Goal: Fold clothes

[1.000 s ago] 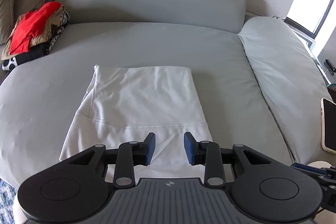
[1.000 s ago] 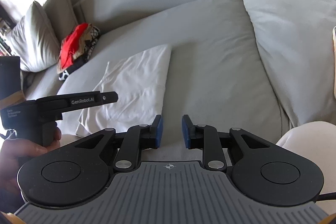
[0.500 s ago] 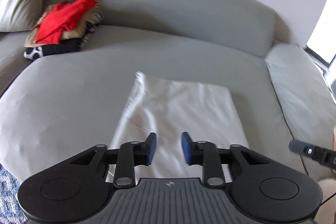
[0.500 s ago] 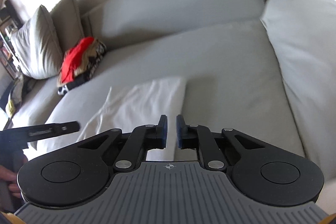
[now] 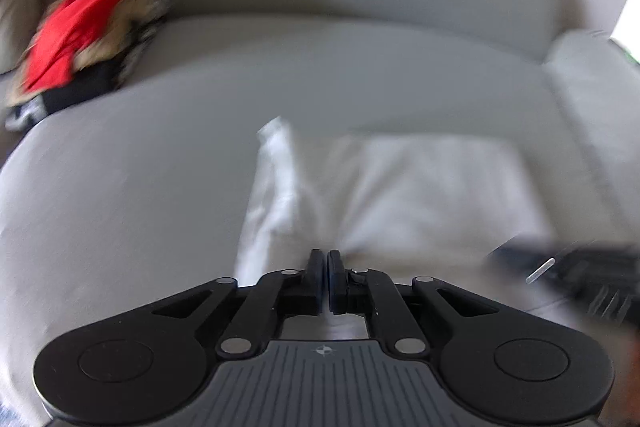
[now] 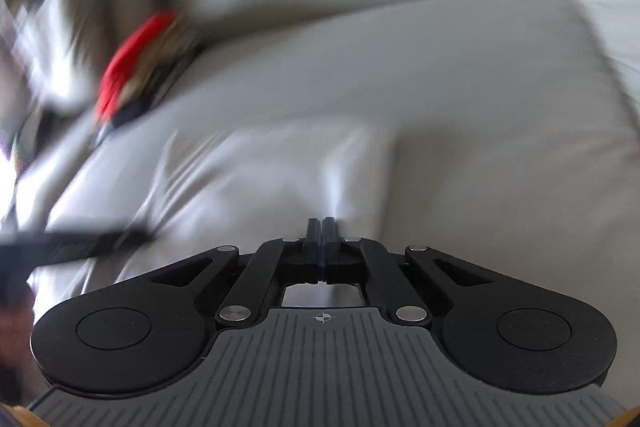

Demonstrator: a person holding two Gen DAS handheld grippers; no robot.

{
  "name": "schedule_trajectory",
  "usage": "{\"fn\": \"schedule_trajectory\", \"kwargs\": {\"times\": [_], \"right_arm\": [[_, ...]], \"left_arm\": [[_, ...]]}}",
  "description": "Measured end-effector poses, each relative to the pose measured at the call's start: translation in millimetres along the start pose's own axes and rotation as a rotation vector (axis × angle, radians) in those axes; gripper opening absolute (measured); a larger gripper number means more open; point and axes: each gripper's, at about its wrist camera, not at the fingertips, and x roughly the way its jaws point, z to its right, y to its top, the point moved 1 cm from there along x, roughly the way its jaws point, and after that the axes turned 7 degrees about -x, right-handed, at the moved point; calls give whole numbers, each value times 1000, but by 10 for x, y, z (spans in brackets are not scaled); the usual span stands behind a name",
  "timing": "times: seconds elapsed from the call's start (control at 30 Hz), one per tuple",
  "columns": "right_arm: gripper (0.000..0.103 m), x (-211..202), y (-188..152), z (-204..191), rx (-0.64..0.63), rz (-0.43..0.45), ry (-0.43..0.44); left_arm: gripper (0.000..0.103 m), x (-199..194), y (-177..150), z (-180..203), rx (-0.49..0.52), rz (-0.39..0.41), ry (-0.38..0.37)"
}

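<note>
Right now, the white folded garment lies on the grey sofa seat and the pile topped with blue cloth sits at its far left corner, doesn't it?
Not quite: the pile is topped with red cloth, not blue, as the left wrist view shows. The white folded garment does lie on the grey sofa seat.

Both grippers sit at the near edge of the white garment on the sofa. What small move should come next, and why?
Probably lift both and carry the near edge toward the far edge. The left gripper and right gripper look shut on the near edge of the white garment, which lies partly folded on the sofa; blur hides whether cloth is truly pinched.
</note>
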Motion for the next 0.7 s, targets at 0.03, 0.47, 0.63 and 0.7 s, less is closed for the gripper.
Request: {"fn": "schedule_trajectory", "kwargs": {"times": [0.03, 0.47, 0.63, 0.7], "right_arm": [[3, -24, 32, 93, 29, 10, -72], [8, 378, 362, 23, 126, -43, 290], [0, 655, 299, 301, 232, 28, 120], [0, 615, 286, 543, 347, 76, -12]], "left_arm": [[5, -6, -7, -61, -28, 3, 8], [6, 277, 563, 34, -105, -67, -286], [5, 684, 661, -147, -201, -27, -208], [5, 742, 681, -265, -255, 26, -144]]}}
